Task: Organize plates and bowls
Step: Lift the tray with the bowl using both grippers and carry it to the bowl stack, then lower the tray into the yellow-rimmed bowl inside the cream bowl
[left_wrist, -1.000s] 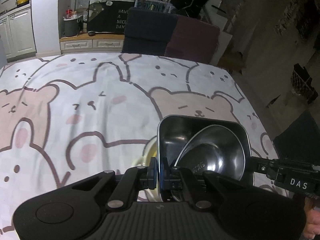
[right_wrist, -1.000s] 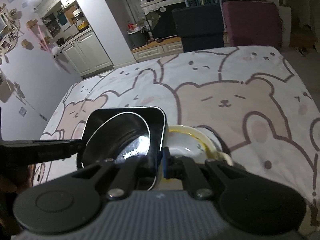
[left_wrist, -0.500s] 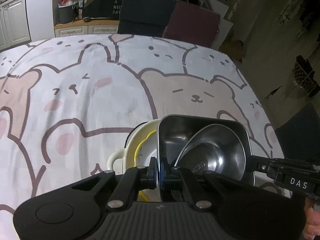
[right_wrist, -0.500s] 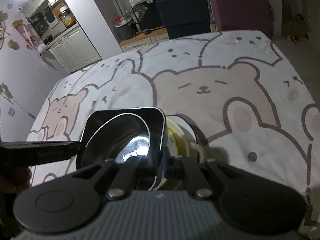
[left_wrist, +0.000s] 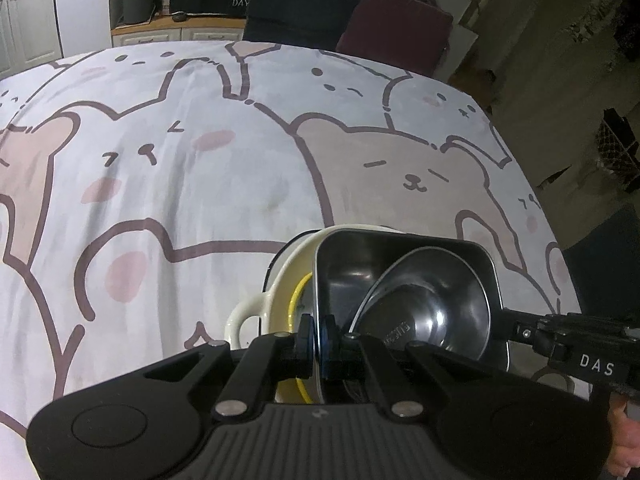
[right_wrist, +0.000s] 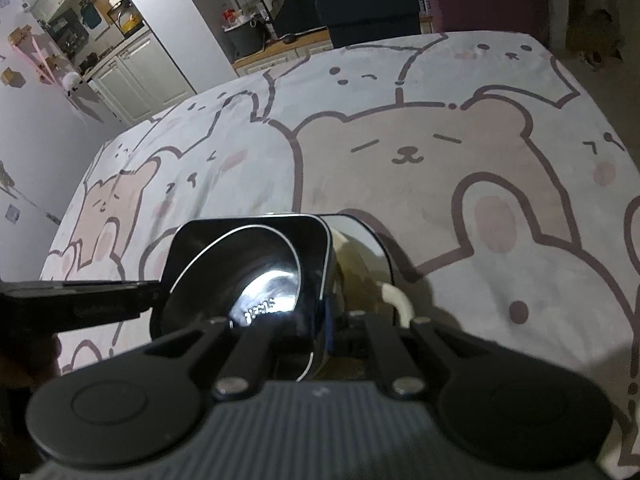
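Note:
A square steel container [left_wrist: 344,276] with a round steel bowl [left_wrist: 432,312] nested in it hangs tilted over a cream two-handled bowl [left_wrist: 280,292] with a yellow inside. My left gripper [left_wrist: 319,338] is shut on the container's left wall. My right gripper [right_wrist: 327,320] is shut on its opposite wall, and it also shows in the left wrist view [left_wrist: 520,330]. In the right wrist view the container [right_wrist: 188,252], the steel bowl [right_wrist: 264,280] and the cream bowl [right_wrist: 360,248] sit close together, the container partly over the cream bowl. Whether they touch is hidden.
The table wears a bear-print cloth [left_wrist: 200,160]. A dark chair [left_wrist: 296,8] and a maroon chair [left_wrist: 396,28] stand at its far edge. The table's right edge [left_wrist: 532,184] drops to the floor. White cabinets [right_wrist: 132,76] stand behind to the left.
Both grippers carried the steel container and bowl forward and over the cream bowl, which now shows more fully beneath the container's left side. The grips are unchanged.

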The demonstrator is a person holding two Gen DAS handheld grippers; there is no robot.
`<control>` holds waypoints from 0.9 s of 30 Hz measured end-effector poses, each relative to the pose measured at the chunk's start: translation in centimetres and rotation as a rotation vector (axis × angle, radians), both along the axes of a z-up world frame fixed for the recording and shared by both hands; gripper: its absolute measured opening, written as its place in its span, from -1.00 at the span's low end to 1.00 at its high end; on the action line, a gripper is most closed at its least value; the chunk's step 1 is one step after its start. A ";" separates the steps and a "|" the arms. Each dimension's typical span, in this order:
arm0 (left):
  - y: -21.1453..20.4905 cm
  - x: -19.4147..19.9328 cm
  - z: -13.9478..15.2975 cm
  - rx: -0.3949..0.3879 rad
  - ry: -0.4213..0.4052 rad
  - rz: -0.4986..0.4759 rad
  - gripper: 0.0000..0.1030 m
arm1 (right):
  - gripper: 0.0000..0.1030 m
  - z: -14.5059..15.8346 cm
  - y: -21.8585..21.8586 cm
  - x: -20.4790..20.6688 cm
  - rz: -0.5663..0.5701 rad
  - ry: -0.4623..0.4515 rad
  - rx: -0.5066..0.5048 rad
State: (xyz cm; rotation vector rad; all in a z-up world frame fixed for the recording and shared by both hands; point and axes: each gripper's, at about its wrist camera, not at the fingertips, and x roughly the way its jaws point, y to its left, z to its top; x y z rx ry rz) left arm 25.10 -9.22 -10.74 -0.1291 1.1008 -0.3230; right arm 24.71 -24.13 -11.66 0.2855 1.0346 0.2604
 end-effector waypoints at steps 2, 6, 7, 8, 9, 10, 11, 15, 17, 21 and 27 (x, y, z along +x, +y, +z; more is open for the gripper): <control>0.1 0.0 0.0 -0.004 0.007 0.000 -0.94 | -0.88 0.1 0.2 0.0 0.003 0.003 0.001; 0.1 0.1 0.1 -0.006 0.020 -0.001 -0.93 | -0.88 0.2 0.2 0.2 0.004 0.015 -0.002; 0.1 0.1 0.1 -0.007 0.023 -0.001 -0.93 | -0.88 0.1 0.1 0.3 0.003 0.018 -0.001; 0.1 0.1 0.2 -0.007 0.024 -0.002 -0.93 | -0.88 0.1 0.1 0.4 0.003 0.023 -0.001; 0.1 0.2 0.2 -0.006 0.027 -0.004 -0.93 | -0.88 0.1 0.0 0.6 0.004 0.026 -0.002; 0.1 0.2 0.1 -0.004 0.030 -0.005 -0.93 | -0.88 0.1 0.0 0.6 0.005 0.029 -0.001; 0.1 0.2 0.1 -0.004 0.033 -0.005 -0.93 | -0.88 0.1 0.0 0.7 0.004 0.033 0.000; 0.1 0.3 -0.2 -0.010 0.047 0.001 -0.93 | -0.88 -0.1 0.2 0.8 0.008 0.038 -0.010; 0.1 0.4 -0.2 -0.008 0.050 0.000 -0.93 | -0.88 -0.2 0.2 0.9 0.009 0.043 -0.012; 0.0 0.5 -0.1 0.000 0.054 -0.002 -0.93 | -0.88 -0.3 0.2 1.1 0.013 0.050 -0.012; -0.2 0.6 -0.1 0.007 0.059 -0.004 -0.92 | -0.88 -0.5 0.2 1.3 0.010 0.059 -0.010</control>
